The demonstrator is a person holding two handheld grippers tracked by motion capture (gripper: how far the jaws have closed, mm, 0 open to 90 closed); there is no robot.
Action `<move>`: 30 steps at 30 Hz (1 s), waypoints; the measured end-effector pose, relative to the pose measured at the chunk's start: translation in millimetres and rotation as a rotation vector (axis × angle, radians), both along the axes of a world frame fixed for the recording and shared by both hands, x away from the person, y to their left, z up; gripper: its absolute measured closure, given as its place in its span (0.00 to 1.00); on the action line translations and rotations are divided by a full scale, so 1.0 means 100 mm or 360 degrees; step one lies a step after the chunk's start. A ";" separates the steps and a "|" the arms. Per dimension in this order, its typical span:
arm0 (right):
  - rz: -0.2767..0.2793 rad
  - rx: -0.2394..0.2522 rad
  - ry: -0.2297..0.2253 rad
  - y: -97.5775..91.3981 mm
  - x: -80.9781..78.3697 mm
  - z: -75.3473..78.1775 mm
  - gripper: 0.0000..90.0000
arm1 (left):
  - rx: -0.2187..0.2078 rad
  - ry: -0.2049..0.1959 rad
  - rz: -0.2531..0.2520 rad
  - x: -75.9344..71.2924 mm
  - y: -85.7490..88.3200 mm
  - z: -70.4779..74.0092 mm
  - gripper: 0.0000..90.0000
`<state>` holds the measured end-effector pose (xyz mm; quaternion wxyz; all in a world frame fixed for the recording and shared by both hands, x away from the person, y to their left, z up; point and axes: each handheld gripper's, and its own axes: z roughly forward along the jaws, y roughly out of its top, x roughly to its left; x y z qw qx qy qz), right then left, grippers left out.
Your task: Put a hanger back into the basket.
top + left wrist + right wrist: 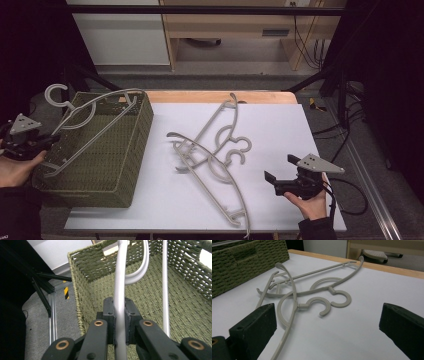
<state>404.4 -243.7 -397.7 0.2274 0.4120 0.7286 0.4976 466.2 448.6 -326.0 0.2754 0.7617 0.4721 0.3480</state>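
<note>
White board covers the table [280,125], with a wooden edge at the far side. On the left sits a big green woven basket [125,165], and its top is open.

One grey plastic hanger [95,122] lies slanted across the basket. Its hook sticks up and out past the far left corner. Its long side runs from the far right rim down to the near left rim. It is thin and smooth, with a round hook and a straight bar.

The left gripper [37,145] is at the near left side of the basket. Its jaws are closed tight on the curved arm of the hanger, and the pads [110,315] press on it from both sides. Woven basket floor shows below it in the left gripper view.

Two more grey hangers [215,155] lie crossed on the white board, between the basket and the right gripper [277,172]. Their hooks [329,301] sit close together and point toward the right gripper.

The right gripper rests near the front right of the table. Its jaws are wide open and hold nothing.
</note>
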 end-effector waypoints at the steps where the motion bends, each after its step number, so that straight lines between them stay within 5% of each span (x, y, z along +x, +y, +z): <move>1: 0.0002 0.0002 0.0004 0.01 0.00 0.00 0.02 | 0.0009 0.0006 0.0001 0.00 0.00 0.00 0.92; 9: 0.0008 -0.0006 0.0005 0.00 0.00 0.00 0.02 | 0.0039 0.0067 0.0037 0.04 0.02 -0.11 0.92; 13: 0.0001 -0.0011 0.0007 0.01 0.00 -0.01 0.02 | 0.0108 0.0139 0.0060 0.07 0.01 -0.21 0.92; 30: 0.0008 -0.0017 0.0011 0.02 0.00 -0.01 0.02 | 0.0083 0.0410 0.0090 0.25 -0.11 -0.53 0.90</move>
